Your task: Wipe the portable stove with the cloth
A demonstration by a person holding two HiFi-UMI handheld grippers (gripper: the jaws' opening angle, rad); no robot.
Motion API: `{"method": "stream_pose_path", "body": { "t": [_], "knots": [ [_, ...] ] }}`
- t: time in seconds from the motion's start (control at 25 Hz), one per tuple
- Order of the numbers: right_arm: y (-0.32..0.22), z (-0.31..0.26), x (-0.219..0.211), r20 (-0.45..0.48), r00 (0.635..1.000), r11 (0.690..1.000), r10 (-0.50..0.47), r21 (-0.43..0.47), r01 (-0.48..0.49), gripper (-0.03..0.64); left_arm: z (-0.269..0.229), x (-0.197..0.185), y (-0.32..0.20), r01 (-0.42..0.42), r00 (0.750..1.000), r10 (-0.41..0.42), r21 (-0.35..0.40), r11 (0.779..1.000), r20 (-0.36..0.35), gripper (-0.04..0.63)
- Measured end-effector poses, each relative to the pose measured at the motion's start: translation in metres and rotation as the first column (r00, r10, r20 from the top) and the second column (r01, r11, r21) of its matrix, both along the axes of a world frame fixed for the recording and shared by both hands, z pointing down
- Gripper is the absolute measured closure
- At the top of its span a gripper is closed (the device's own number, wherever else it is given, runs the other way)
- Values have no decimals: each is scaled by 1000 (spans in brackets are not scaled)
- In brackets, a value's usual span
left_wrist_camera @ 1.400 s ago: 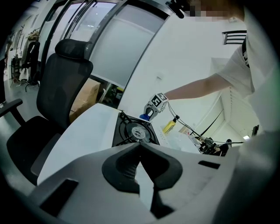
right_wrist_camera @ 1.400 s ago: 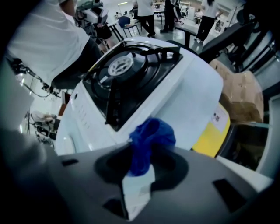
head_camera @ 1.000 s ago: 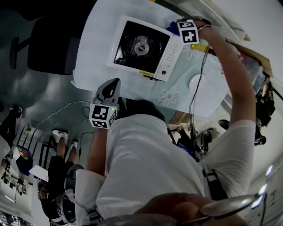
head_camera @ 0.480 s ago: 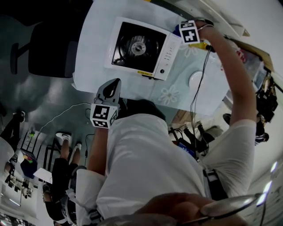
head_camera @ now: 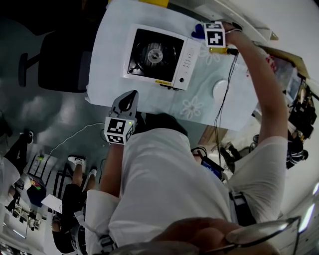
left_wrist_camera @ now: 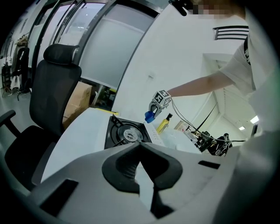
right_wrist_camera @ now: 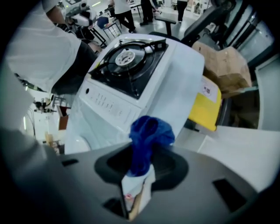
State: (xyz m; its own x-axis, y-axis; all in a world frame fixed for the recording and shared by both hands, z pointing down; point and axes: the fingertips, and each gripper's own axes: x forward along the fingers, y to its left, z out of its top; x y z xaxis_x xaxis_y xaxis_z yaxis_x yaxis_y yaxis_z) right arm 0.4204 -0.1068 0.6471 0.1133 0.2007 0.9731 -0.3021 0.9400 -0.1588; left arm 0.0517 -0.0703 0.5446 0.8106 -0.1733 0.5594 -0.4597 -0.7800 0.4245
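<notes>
Stove (head_camera: 157,55) on white table (head_camera: 110,64), chair (head_camera: 62,60) nearby

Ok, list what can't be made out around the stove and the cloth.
- Whether the cloth touches the stove: head view, the right gripper's cube hides part of it.
- Stove's control labels: too small in head view, blurred in right gripper view.
- Stove's near edge: left gripper view, behind the left gripper.
- Yellow object: head view, cut by top edge.
</notes>
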Motion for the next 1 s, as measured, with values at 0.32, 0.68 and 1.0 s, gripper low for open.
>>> {"method": "stream_pose_path", "body": {
  "t": [0.32, 0.68, 1.0],
  "knots": [
    [3, -54, -41, 40, 999, 995, 25, 99, -29, 488, -27, -3, 11, -34, 999, 36, 45, 998, -34, 564],
    [35, -93, -73, 23, 994, 983, 107, 147, -109, 488, -43, -28, 13, -88, 994, 93, 85, 992, -60, 563],
    [80, -112, -109, 68, 967, 945, 245, 205, -254, 488, -57, -50, 22, -132, 988, 140, 102, 986, -71, 565]
  ]
}}
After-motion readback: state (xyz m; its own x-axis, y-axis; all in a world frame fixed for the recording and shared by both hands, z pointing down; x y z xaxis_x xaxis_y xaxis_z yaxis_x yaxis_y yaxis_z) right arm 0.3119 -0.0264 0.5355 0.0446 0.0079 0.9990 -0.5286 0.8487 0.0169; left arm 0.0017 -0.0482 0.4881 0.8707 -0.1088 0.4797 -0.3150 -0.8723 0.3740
